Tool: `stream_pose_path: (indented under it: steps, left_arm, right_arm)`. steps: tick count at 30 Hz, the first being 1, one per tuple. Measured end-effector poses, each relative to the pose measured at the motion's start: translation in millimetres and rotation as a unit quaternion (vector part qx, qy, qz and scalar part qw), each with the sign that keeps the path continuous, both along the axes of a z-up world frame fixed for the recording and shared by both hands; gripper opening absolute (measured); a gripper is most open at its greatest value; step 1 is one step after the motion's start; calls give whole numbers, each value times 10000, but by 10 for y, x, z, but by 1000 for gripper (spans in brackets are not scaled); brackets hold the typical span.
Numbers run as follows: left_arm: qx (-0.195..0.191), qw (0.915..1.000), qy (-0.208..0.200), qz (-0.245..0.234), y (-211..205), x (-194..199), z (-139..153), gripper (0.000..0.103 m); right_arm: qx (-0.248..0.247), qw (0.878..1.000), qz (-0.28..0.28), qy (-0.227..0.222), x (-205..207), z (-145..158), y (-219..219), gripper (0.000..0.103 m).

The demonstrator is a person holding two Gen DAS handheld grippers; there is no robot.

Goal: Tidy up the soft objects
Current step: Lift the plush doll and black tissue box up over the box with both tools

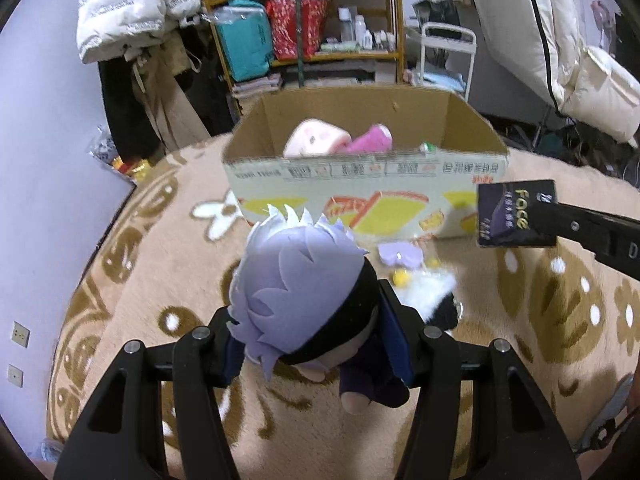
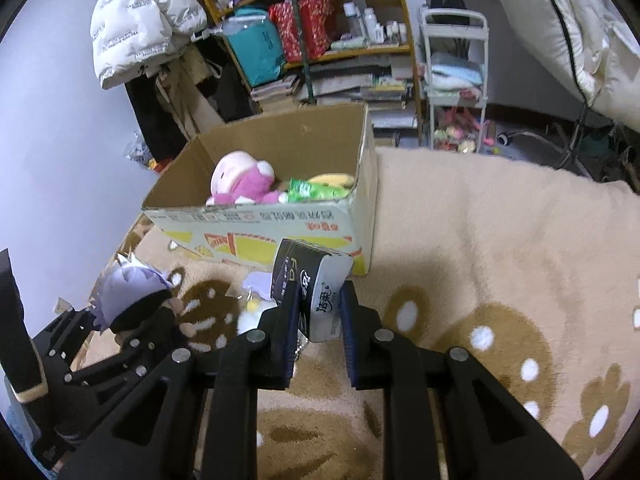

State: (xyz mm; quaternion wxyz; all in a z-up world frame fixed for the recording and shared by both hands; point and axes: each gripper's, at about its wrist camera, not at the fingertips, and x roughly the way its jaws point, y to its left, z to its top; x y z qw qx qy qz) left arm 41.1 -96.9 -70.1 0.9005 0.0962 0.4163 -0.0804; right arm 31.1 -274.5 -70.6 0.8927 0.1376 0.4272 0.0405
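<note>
Left wrist view. The left gripper (image 1: 316, 344) sits at 6 o'clock, its jaws pinching a doll (image 1: 304, 300) with spiky lilac hair and a black band across the face; the doll's dark body and one pale hand hang down between the jaws. Under it lies a beige rug (image 1: 120, 280) with brown and white flower marks. At 12 o'clock of the doll stands an open box (image 1: 360, 196) of cardboard, printed in yellow and red on its near wall. Over that wall show a pink toy (image 1: 320, 140) and a scrap of green. Between doll and box, on the rug, lie a lilac piece (image 1: 400, 254), a small yellow bit and a white and black fluffy toy (image 1: 432, 296). At 3 o'clock the right gripper enters from the edge, holding a dark tissue pack (image 1: 516, 216) clear of the rug, just beside the box's right corner.

Right wrist view. At 8 o'clock the left gripper (image 2: 132, 332) carries the doll (image 2: 132, 296) above the rug (image 2: 500, 240). At 11 o'clock stands the box (image 2: 260, 232); inside it the pink toy (image 2: 240, 180) lies left of a green packet (image 2: 312, 190) and a yellow thing (image 2: 332, 179). At centre the right gripper (image 2: 320, 320) has its jaws pinched on the tissue pack (image 2: 316, 284), which tilts up and away toward the box's near wall. Behind the box, at 12 o'clock, stands a crowded shelf (image 2: 400, 50), with a white jacket (image 2: 136, 24) hanging to its left and a small cart (image 2: 456, 80) to its right.
</note>
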Motion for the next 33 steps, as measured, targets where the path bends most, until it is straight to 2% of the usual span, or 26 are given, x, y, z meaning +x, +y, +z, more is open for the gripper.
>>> stream_pose_path:
  steps: [7,12,17,27,31,33]
  left_arm:
    - [18,9952,-953,240,123,-92,333,56]
    - [-39,9892,-1412,401,210,-104,555,56]
    - [-179,9856,-1591,546,301,-29,708,56]
    - [-121,9767,-2067,568,335,139,967,57]
    - [-190,9743,-2180,526,338,238,1069,57]
    - [-109,9718,-2302,492,314,264,1111,57]
  right_arm:
    - [136,9987,-95,-484,-128,233,-53,21]
    - [174,9966,-71,-804,-169,404,-39,20]
    - [157,9937,-66,-1112,-155,578,-21,20]
    - [-246,9842,-189,-1740,-78,811,40,20]
    - [-359,9822,-149,-1838,2,873,65,20]
    - [-416,9817,-145,-1854,61,897,73,20]
